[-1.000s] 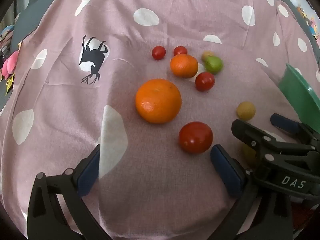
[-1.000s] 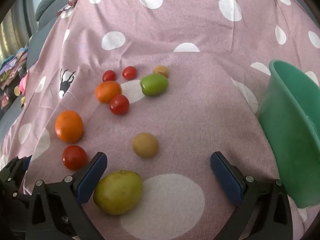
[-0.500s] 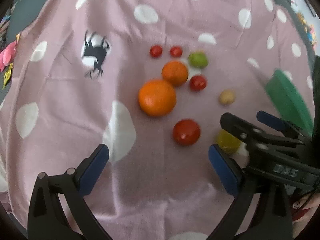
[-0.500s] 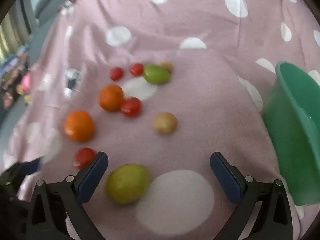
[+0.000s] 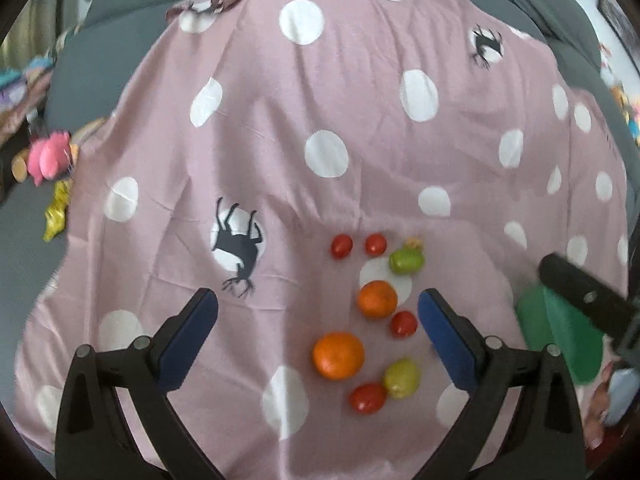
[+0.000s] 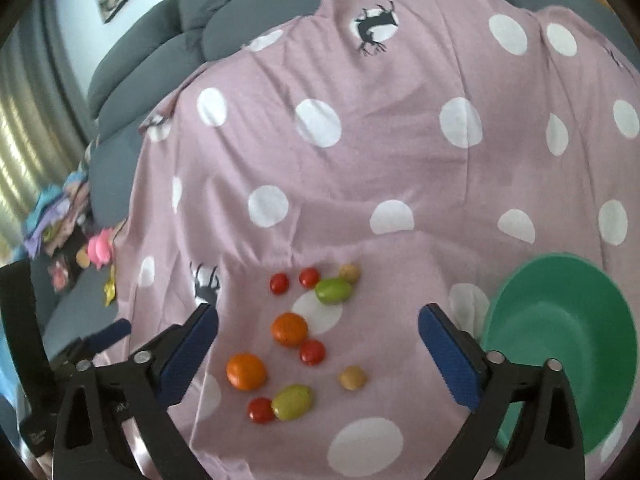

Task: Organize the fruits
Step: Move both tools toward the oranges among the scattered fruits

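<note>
Grey sofa cushions (image 6: 152, 60) back a pink cloth with white dots (image 5: 360, 128), draped over the seat, and the fruits lie loose on it.

Seen along the right gripper (image 6: 318, 344), whose blue pads stand wide apart after just closing in a little with nothing between them, most of the fruit sits in the gap between its fingers. A small orange (image 6: 289, 329) lies in the middle of that gap, a red tomato (image 6: 312, 352) touching its near side. Toward the left finger lies a bigger orange (image 6: 246, 371); nearer the camera a yellow-green fruit (image 6: 292, 401) touches another red tomato (image 6: 261, 410). A small tan fruit (image 6: 352, 378) sits alone, toward the right finger. Beyond the fingertips lie two small red tomatoes (image 6: 279, 283) side by side, then a green fruit (image 6: 334, 290) with a second tan fruit (image 6: 349, 273) just behind it. A green bowl (image 6: 560, 344), empty where its inside shows, stands on the cloth outside the right finger, partly behind it.

The left gripper (image 5: 318, 328) is likewise open and holds nothing; the same cluster lies between its fingers, crowded toward the right one. A pink plush toy (image 5: 50, 156) lies off the cloth, far out to the left.
</note>
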`<action>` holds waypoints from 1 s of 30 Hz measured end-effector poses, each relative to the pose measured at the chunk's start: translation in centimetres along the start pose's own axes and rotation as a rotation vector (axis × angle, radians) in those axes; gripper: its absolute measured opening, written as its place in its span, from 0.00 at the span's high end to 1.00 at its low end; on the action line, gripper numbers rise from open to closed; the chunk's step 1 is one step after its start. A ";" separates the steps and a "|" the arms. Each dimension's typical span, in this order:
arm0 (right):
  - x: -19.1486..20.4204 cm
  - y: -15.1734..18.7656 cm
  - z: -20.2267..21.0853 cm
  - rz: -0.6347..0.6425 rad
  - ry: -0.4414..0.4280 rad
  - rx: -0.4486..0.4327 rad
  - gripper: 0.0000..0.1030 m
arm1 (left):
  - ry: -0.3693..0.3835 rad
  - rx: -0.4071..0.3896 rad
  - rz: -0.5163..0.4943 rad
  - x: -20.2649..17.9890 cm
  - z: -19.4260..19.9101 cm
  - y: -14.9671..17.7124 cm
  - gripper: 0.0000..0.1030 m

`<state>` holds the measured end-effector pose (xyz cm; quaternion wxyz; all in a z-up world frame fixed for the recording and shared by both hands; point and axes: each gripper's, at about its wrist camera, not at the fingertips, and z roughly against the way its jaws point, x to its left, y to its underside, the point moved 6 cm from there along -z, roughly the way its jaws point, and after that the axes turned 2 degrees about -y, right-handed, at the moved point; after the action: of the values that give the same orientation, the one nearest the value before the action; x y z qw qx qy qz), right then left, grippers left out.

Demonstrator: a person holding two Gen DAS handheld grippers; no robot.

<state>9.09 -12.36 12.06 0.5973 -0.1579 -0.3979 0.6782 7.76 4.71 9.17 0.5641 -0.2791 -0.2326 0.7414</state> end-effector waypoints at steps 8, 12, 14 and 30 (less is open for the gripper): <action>-1.0 2.5 -4.7 -0.078 -0.069 0.117 0.25 | 0.041 0.068 0.022 -0.4 -2.1 2.1 0.04; -1.4 3.1 -5.1 -0.071 -0.053 0.131 0.25 | 0.032 0.085 0.013 -0.4 -2.5 3.6 0.05; -1.4 3.2 -4.9 -0.064 -0.055 0.122 0.25 | 0.016 0.076 -0.002 -0.5 -2.5 3.7 0.05; -1.8 4.0 -5.0 -0.069 -0.003 0.125 0.25 | -0.033 0.105 0.043 1.2 -3.5 4.2 0.05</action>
<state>10.24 -12.17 5.56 0.6286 -0.1053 -0.3608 0.6809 6.88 4.88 3.67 0.5581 -0.2419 -0.1967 0.7689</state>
